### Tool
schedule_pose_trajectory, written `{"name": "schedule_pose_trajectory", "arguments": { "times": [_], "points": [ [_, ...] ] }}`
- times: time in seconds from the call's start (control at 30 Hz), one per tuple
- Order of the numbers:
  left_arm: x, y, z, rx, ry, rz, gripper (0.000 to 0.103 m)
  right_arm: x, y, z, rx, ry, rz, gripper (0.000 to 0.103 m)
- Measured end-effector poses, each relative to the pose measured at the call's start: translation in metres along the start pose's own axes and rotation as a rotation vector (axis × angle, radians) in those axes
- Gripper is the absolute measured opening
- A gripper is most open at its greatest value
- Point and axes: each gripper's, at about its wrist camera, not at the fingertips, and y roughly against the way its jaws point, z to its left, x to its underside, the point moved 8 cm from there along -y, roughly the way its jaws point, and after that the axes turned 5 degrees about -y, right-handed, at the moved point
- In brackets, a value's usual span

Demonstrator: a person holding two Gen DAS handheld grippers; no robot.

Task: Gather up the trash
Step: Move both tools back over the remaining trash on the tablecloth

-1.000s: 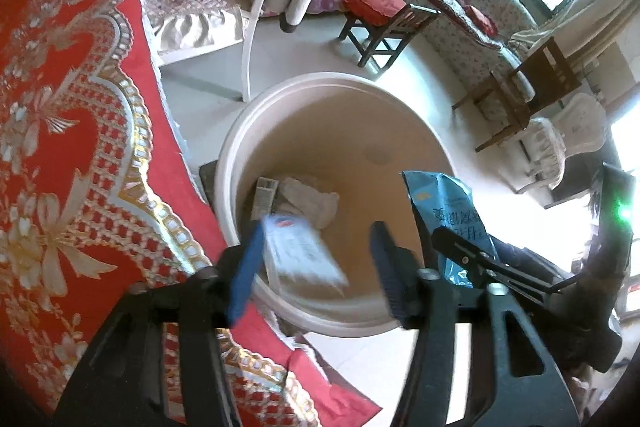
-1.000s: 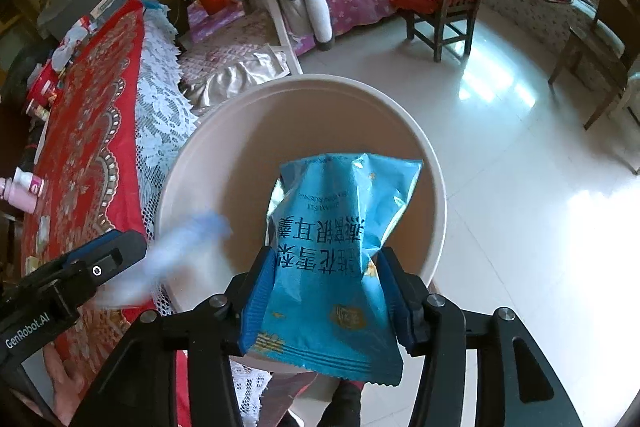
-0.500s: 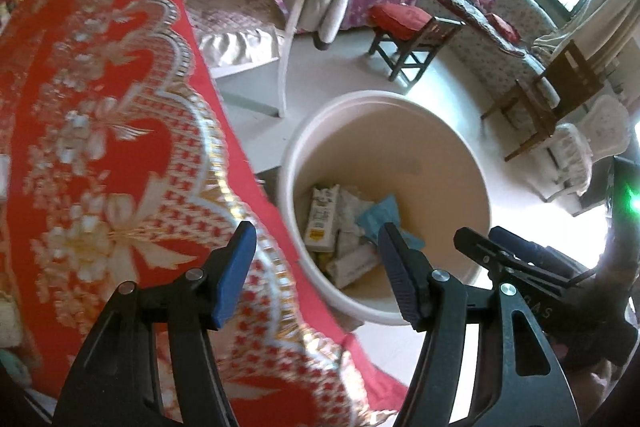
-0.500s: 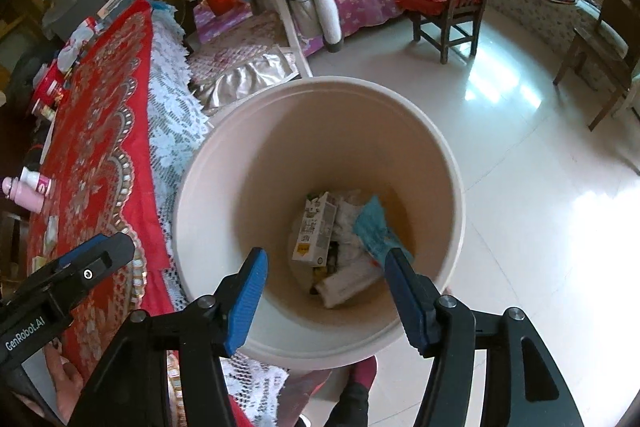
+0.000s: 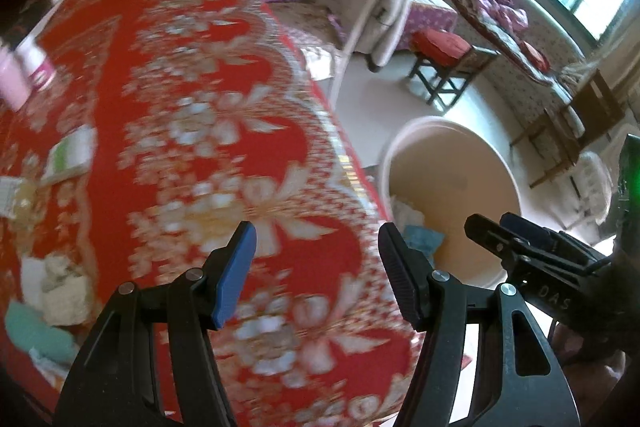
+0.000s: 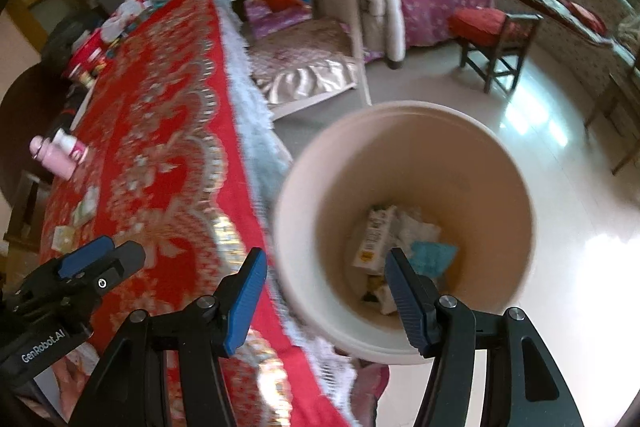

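Item: bin (image 6: 404, 227), cream, round, on the floor just beside the edge of the bench (image 5: 168, 75) with its red-and-gold cloth. All places below are given from this bin.

Contents, seen from my right wrist view: a printed carton (image 6: 374, 237), a blue wrapper (image 6: 434, 257) touching it, and white crumpled paper (image 6: 416, 223) behind both. All lie at the bottom.

My left tongs (image 5: 316, 267): released, holding nothing, over the cloth on the bench side of the bin.

My right tongs (image 6: 326, 297): released, holding nothing, above the near rim of the bin.

Trash outstanding, on the bench well apart from the bin: a pale crumpled wad (image 5: 66, 291), a teal soft piece (image 5: 34, 335) just beside it, a green-and-white packet (image 5: 72, 155) further along. Blur hides finer detail. The pink bottles (image 6: 58, 153) at the far edge I judge not to be trash, though I cannot be sure.

Handling, as I judge it:
- Wad: very light, soft, squashes; pinch across its bulk.
- Teal piece: limp, may drape; take a bunched fold, not an edge.
- Packet: light, flat, perhaps slick; grip one raised edge, since it lies flush on the cloth.

Nothing looks fragile or heavy.
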Motion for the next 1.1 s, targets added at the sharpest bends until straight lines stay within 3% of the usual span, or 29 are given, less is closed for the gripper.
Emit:
{"name": "schedule_pose_trajectory", "arguments": {
  "times": [0.37,0.8,0.93,1.1],
  "points": [
    [0.022,0.050,0.108,-0.102,0.134,-0.026,0.062,0.022,-0.020,0.124,-0.116,0.169,0.056,0.059],
    [0.085,0.101,0.270,-0.252,0.345,-0.013,0.062,0.097,-0.050,0.285,-0.312,0.376,0.218,0.059],
    [0.103,0.107,0.299,-0.252,0.408,-0.008,0.062,0.113,-0.059,0.318,-0.335,0.403,0.247,0.059],
    [0.109,0.103,0.304,-0.218,0.425,0.008,0.062,0.125,-0.081,0.344,-0.340,0.385,0.291,0.059]
  ]
}}
